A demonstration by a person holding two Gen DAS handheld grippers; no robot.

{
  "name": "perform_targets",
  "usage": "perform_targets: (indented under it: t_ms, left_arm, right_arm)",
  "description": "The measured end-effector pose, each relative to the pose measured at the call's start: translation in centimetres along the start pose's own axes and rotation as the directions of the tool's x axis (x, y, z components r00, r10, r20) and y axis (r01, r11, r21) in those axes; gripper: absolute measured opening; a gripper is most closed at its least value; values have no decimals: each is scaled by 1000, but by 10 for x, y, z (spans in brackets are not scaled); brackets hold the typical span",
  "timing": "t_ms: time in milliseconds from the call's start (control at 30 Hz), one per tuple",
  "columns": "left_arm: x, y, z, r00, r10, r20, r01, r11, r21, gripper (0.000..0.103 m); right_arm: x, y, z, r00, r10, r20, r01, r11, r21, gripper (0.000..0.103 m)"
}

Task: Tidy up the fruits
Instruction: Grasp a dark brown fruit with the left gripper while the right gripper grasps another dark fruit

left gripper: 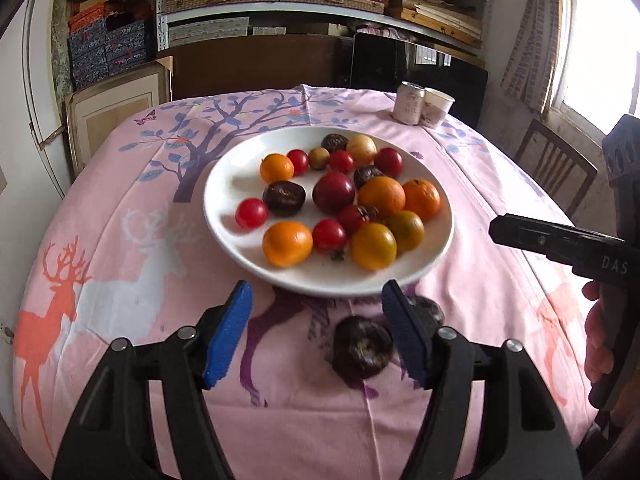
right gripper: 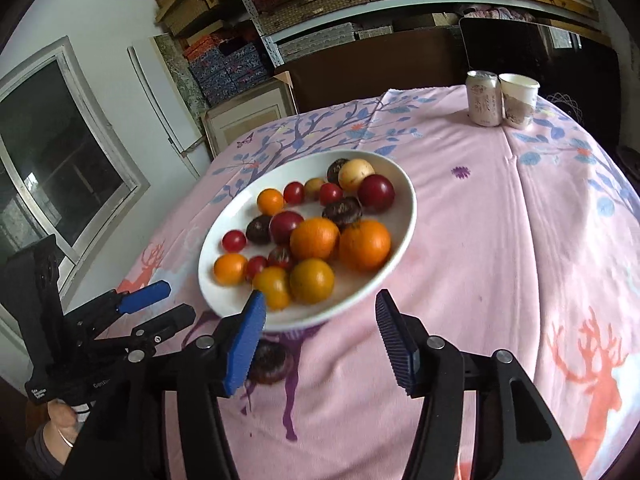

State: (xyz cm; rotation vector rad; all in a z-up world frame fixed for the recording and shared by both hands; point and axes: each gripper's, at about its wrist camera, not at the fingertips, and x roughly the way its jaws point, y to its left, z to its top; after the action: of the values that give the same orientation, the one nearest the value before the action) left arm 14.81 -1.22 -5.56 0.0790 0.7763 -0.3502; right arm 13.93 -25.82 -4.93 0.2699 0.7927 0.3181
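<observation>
1. The plate [left gripper: 224, 184] looks like glossy white ceramic, smooth, with soft reflections on its rim.
2. The tablecloth [left gripper: 120, 240] over the counter is matt pink cloth with a printed pattern, creased along fold lines.
3. The left gripper [left gripper: 316, 332] has matt black plastic arms, shiny metal rivets and ribbed blue fingers [left gripper: 228, 336] that look rubbery.
4. The right gripper [right gripper: 320, 340] shows the same black plastic and ribbed blue pads.
5. The can [right gripper: 484, 98] is smooth metal with a dull sheen.
6. The cup [right gripper: 518, 100] looks like matt paper.
7. The oranges [left gripper: 380, 196] have a finely dimpled, slightly shiny skin.
8. The tomatoes [left gripper: 251, 213] are smooth and glossy.
9. The dark fruit [left gripper: 362, 346] on the cloth has a dull, rough-looking top.
</observation>
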Motion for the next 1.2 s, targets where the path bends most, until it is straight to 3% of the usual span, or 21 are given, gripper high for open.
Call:
perform_targets:
  t_ms: [133,267,333,833,1200]
  left_arm:
    - [-6,-10,-16,1000,25,2,-25,999,25,66]
    - [1,-12,-25,997,68,-23,-68,998,16,66]
    - [5,-13,-28,996,79,-31,-79,997,17,66]
    - [27,-18,-23,991,113,-70,-110,993,41,67]
    - [26,-15,-21,996,67,-56,-66,998,22,66]
  right_arm:
    - [-12,-16,-39,1000,16,14,-17,999,50,58]
    - [-7,-28,-60,1000,-17,0,17,995,93,58]
    - [-15,-28,-61,999,-12,38,8,995,95,61]
    - [-11,-35,-62,1000,12,20,-14,993,120,63]
    - [-12,-38,-62,999,23,30,-27,990,139,63]
